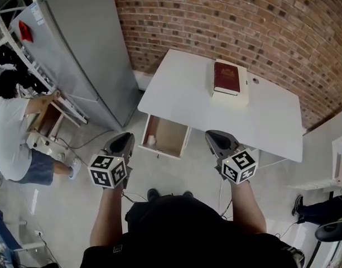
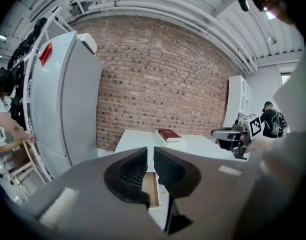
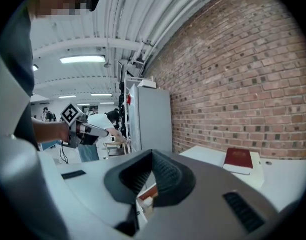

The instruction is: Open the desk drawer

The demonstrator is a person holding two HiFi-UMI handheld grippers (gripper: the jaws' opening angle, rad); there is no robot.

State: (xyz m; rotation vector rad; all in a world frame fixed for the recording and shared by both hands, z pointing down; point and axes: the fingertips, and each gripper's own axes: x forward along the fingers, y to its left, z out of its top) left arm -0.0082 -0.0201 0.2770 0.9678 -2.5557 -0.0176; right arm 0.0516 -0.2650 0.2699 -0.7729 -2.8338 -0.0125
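brick wall at 12 o'clock | tabletop bears book; drawer out at its 7 o'clock | left tool slit-open, empty; right tool closed, empty

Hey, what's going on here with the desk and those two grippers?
A person faces the white desk with a gripper in each hand. The drawer already stands pulled out. Neither gripper touches it: the left gripper is slightly open, the right gripper shut, both empty and short of the desk. A red book lies on a white box on the desk.
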